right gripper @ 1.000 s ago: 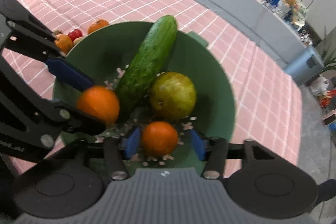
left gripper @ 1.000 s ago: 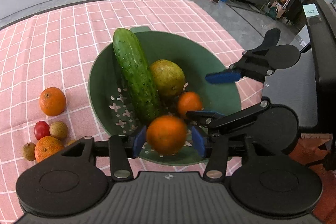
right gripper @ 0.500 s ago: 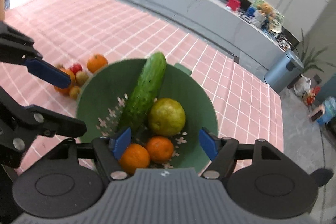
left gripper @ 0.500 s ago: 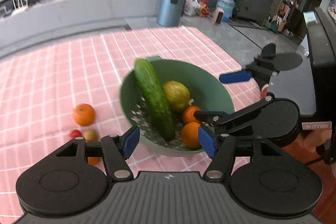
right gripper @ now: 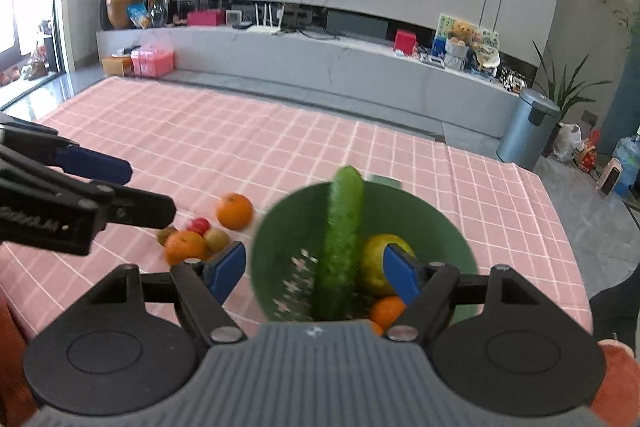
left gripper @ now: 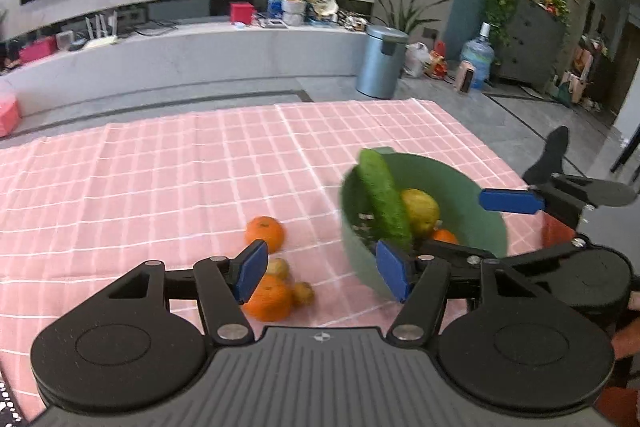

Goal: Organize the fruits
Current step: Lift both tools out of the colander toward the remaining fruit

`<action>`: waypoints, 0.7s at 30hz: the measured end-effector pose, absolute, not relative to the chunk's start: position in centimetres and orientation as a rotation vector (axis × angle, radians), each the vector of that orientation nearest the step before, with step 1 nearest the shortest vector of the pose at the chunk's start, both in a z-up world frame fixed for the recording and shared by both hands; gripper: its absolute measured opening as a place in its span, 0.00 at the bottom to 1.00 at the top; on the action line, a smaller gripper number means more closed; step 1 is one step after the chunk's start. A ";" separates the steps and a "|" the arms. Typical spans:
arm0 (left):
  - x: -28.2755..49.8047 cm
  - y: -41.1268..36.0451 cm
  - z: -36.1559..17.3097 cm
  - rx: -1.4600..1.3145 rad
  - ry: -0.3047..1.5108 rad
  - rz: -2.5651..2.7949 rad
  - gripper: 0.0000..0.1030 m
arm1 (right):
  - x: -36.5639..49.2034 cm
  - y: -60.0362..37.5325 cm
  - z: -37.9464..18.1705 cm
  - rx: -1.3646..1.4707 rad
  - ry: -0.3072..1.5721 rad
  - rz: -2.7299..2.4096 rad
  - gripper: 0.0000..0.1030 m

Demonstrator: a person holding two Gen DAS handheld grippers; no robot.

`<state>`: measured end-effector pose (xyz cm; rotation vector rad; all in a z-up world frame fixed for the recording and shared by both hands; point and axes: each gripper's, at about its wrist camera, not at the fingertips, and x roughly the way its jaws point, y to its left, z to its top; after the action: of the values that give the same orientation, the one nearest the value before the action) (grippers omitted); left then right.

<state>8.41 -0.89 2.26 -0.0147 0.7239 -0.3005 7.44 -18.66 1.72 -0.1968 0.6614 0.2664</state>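
Hovering above the table point(left gripper: 160, 163), both tongs spread wide and gripping nothing. Left tongs point(left gripper: 322, 269) sit over the gap between the loose fruit and the bowl point(left gripper: 486, 223); blue pads point(left gripper: 252, 269) touch nothing. Right tongs point(right gripper: 314, 273) sit over the bowl point(right gripper: 420, 211), equally wide — also empty.

In the bowl: cucumber point(right gripper: 344, 239) leaning on the far rim with its tip sticking out, a yellow-green fruit point(right gripper: 374, 253) just beside it, and two oranges point(right gripper: 386, 309) at the near side. The view is blurred, so contact between them is hard to tell.

Loose fruit lies on the pink checked cloth left of the bowl: one orange point(right gripper: 235, 211) a little apart, then a tight cluster — second orange point(right gripper: 185, 246), a small red fruit point(right gripper: 199, 225), and small brownish-green ones point(right gripper: 216, 239).

Writing: pale lettering on the left tongs' arm point(right gripper: 36, 223) in the right view, too blurred to read.
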 end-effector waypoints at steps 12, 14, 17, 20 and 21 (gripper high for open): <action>8.3 3.1 0.3 -0.053 0.787 -0.317 0.67 | 7.8 -13.2 0.6 -0.372 0.617 0.423 0.74; 8.5 3.6 -0.2 -0.069 0.806 -0.313 0.65 | 8.0 -12.6 0.2 -0.426 0.607 0.460 0.70; 8.5 4.0 -1.0 -0.079 0.828 -0.313 0.59 | 8.9 -12.1 -0.1 -0.483 0.612 0.504 0.59; 8.7 4.6 -2.0 -0.105 0.853 -0.316 0.48 | 9.9 -11.6 -0.4 -0.531 0.628 0.536 0.47; 8.8 4.9 -2.3 -0.116 0.862 -0.316 0.45 | 10.4 -11.5 -0.4 -0.543 0.636 0.547 0.45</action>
<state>8.80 4.90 -2.35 -0.1161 0.8622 -0.3165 10.39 -11.49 -0.45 -0.5427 0.6362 0.5465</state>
